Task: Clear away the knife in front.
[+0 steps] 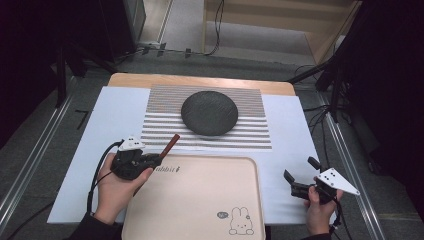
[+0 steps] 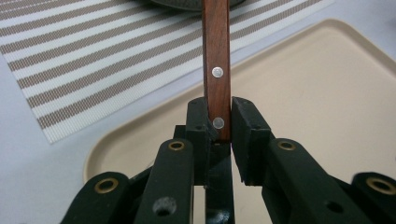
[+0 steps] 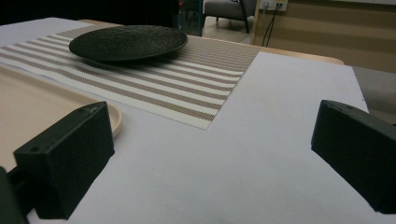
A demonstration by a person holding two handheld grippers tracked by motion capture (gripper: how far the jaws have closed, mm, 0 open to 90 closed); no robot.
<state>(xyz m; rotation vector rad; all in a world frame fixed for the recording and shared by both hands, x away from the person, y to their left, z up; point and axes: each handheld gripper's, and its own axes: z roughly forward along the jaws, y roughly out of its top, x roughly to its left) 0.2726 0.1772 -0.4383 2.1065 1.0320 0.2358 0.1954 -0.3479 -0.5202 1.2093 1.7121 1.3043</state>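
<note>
White-covered table, left gripper point(image 2: 219, 122) jaws clamped on riveted wooden handle point(image 2: 216, 65), right gripper point(image 3: 210, 154) jaws wide apart.

A reddish-brown wooden handle point(image 2: 216, 70) with silver rivets crosses the far left corner of the beige tray point(image 1: 200, 200), which bears a rabbit drawing. Beyond the tray, a black plate point(image 1: 209, 113) sits on a brown-and-white striped mat point(image 1: 250, 135).

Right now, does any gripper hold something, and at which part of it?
The left gripper is shut on a wooden handle with rivets, near one end. What utensil it belongs to cannot be told. The right gripper is open, holding nothing.
</note>
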